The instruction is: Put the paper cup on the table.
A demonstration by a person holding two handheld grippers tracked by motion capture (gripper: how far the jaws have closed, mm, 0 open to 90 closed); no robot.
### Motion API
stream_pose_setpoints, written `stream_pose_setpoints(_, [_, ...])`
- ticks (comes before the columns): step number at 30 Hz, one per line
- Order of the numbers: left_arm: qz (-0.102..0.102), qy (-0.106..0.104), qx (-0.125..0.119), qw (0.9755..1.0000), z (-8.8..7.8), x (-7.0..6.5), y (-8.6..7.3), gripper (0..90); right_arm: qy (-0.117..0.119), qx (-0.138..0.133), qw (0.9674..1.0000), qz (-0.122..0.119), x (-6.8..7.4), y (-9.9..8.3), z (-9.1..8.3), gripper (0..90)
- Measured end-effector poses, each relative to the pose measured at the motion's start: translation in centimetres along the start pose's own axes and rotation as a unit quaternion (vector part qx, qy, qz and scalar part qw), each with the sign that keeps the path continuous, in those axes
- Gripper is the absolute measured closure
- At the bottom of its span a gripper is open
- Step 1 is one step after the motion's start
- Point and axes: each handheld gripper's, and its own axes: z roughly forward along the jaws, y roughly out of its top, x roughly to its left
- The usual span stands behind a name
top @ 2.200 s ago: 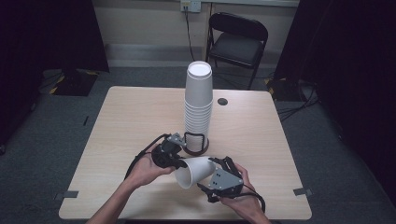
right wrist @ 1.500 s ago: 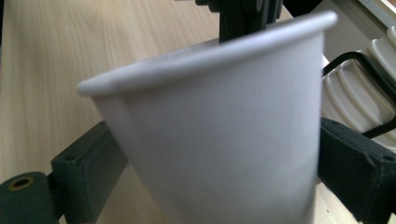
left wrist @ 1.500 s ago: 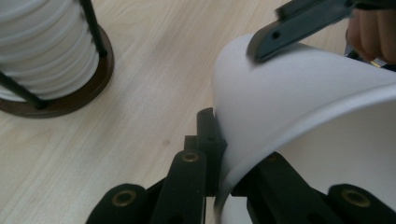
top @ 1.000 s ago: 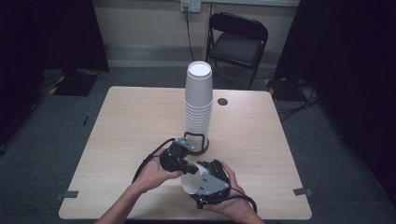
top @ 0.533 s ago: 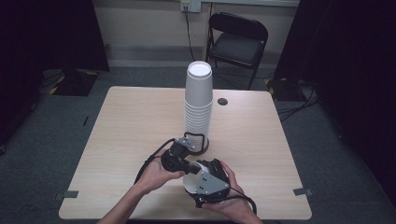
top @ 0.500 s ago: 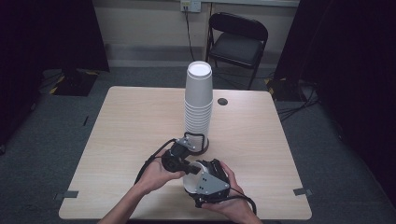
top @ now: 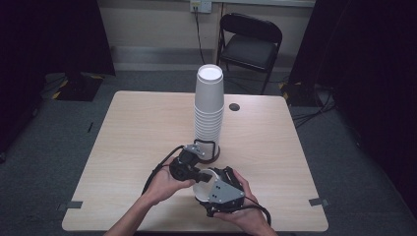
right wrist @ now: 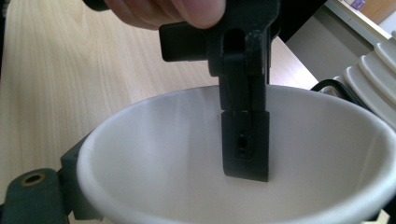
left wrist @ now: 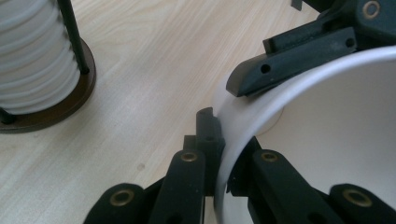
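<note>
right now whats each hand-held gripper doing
left hand-held gripper: shut on the white cup's rim, one jaw inside.
right hand-held gripper: holds the same cup from outside.

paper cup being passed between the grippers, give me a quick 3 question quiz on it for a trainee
1. True or false: the left gripper pinches the loose cup's rim.
2. Where does the cup stack stand? A) in a dark round holder B) on the chair C) on the floor
3. Fill in: the right gripper holds the cup from its ____.

Key: 1 true; 2 A; 3 outside.
</note>
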Motion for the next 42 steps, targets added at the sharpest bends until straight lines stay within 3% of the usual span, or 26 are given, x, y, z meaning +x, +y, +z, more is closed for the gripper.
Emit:
stream_pose_setpoints(8, [0.0, 0.002, -0.018, 0.9998, -0.2, 0.2, -0.2, 79.0, -0.009, -0.002, 0.9998, 0.019, -0.5, -0.2, -0.2, 11.3])
stream_pose_setpoints(14, [0.003, 0.004, -0.035, 0.9994, -0.6, 0.0, -0.3, 66.9, -0.014, -0.002, 0.9994, 0.033, -0.9, -0.4, -0.3, 11.3])
stream_pose_setpoints(20, [-0.004, 0.057, -0.067, 0.9961, -1.2, 0.4, -0.8, 48.8, -0.019, 0.0, 0.9987, 0.046, -1.2, -0.6, -0.4, 11.3])
stream_pose_setpoints(25, [-0.017, 0.067, -0.075, 0.9948, -1.6, 0.6, -1.2, 37.1, -0.022, 0.002, 0.9982, 0.057, -1.5, -0.9, -0.6, 11.3])
stream_pose_setpoints(31, [-0.022, 0.074, -0.105, 0.9914, -2.6, 0.9, -1.8, 25.4, -0.026, 0.002, 0.9971, 0.072, -2.1, -1.3, -0.8, 11.3])
stream_pose_setpoints(34, [-0.014, 0.06, -0.123, 0.9905, -3.2, 1.2, -2.3, 23.0, -0.029, 0.003, 0.9965, 0.079, -2.3, -1.5, -0.9, 11.3])
stream_pose_setpoints(37, [-0.006, 0.072, -0.134, 0.9884, -3.6, 1.3, -2.8, 20.2, -0.03, 0.003, 0.9958, 0.087, -2.6, -1.7, -1.0, 11.3])
stream_pose_setpoints(42, [-0.009, 0.098, -0.14, 0.9853, -4.2, 1.5, -3.8, 18.0, -0.033, -0.001, 0.9935, 0.109, -3.2, -2.1, -1.2, 11.3])
